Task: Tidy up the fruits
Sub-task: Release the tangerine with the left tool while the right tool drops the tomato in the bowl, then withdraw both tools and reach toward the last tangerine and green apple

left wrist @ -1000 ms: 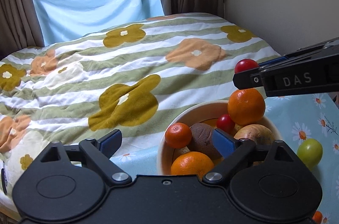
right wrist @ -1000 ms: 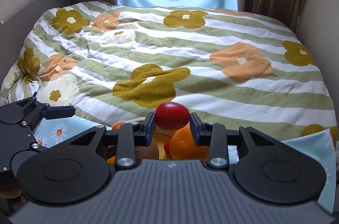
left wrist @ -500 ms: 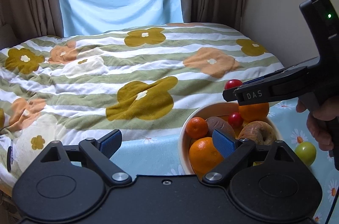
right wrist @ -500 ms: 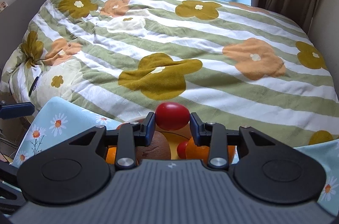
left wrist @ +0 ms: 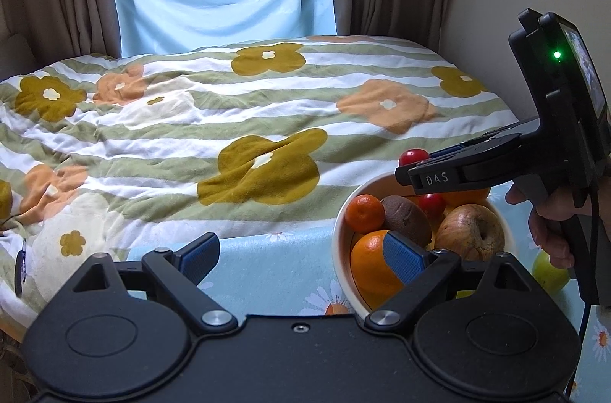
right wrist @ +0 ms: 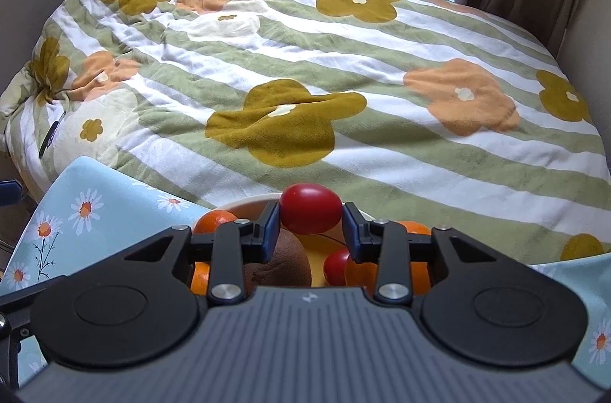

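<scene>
Right now my right gripper (right wrist: pixel 310 225) sits just above the white bowl (left wrist: pixel 345 212), with a red cherry tomato (right wrist: pixel 310 214) between its blue pads. Its jaws are opening: the pad on one side looks to have come a hair off the skin, while the other still seems to touch. I judge I brought the tomato here so it drops among the other fruit rather than rolling off across the daisy cloth (left wrist: pixel 267 261).

Directly below my right fingers the bowl is already crowded: a brown kiwi (right wrist: pixel 282 261) under the near finger, a second cherry tomato (right wrist: pixel 336 265) beneath the far one, and oranges on either side. From my left view I also see a mandarin (left wrist: pixel 364 213), a blotchy apple (left wrist: pixel 471 231) and a big orange (left wrist: pixel 372 261) nearest me.

My left gripper (left wrist: pixel 301 256) hangs beside the bowl with its jaws wide and nothing between them, one pad crossing in front of the big orange. A green fruit (left wrist: pixel 548 271) lies on the cloth past the bowl, partly behind my right hand (left wrist: pixel 550 220).
</scene>
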The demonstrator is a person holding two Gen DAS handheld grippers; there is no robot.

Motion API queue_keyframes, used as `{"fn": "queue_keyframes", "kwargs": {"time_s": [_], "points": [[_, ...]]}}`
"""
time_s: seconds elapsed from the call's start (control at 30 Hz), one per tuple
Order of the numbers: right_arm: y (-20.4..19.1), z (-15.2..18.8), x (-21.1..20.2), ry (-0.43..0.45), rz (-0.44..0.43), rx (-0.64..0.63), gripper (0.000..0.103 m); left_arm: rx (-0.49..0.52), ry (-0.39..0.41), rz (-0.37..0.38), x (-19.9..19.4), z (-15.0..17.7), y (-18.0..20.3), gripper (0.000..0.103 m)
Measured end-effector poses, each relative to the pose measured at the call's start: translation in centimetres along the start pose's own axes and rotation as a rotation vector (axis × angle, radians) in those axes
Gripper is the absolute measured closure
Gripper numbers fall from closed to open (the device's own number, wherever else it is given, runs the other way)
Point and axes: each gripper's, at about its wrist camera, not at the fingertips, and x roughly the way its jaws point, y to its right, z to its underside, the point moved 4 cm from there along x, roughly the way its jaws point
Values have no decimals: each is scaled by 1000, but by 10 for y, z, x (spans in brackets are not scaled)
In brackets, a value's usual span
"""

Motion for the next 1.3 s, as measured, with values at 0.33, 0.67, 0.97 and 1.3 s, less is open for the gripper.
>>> {"fn": "queue_keyframes", "kwargs": {"time_s": [0.33, 0.67, 0.97, 1.3], "points": [[-3, 0, -33, 85, 52, 4, 4, -12, 5, 6, -13, 4, -5, 8], [-4, 6, -101, 130, 51, 66, 4, 6, 67, -12, -62, -4, 7, 8], [3, 41, -180, 175, 86, 69, 4, -25, 142, -99, -114, 9, 28, 8], [18, 91, -258, 235, -31, 53, 4, -112, 176, -191, -164, 43, 70, 8]]}}
